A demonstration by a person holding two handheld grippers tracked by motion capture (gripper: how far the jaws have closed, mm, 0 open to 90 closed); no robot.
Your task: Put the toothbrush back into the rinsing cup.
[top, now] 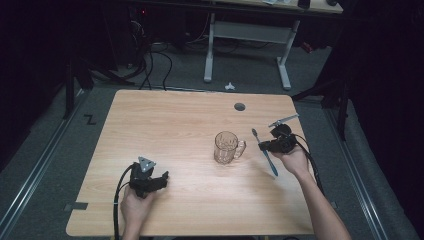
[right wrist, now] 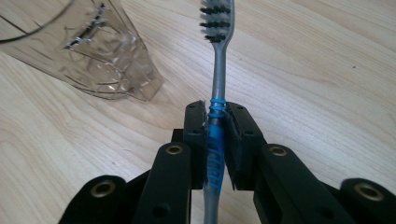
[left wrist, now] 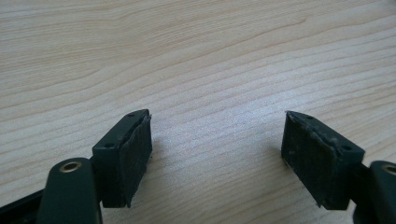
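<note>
Slippage is the risk: the right gripper [right wrist: 215, 140], its fingers pinching the blue-and-grey plastic toothbrush [right wrist: 215, 88] at its ribbed handle beside the clear glass mug [top: 226, 147] on the wooden tabletop [top: 175, 130], could knock the mug's rim, while the left gripper [left wrist: 217, 154] rests with fingers spread and empty.

Dim surroundings, evenly lit, sharp close-ups

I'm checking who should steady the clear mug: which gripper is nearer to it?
Right. The right gripper, clamping the toothbrush, is just beside the mug's handle side; the left gripper sits open, farther off toward the table's near-left.
</note>
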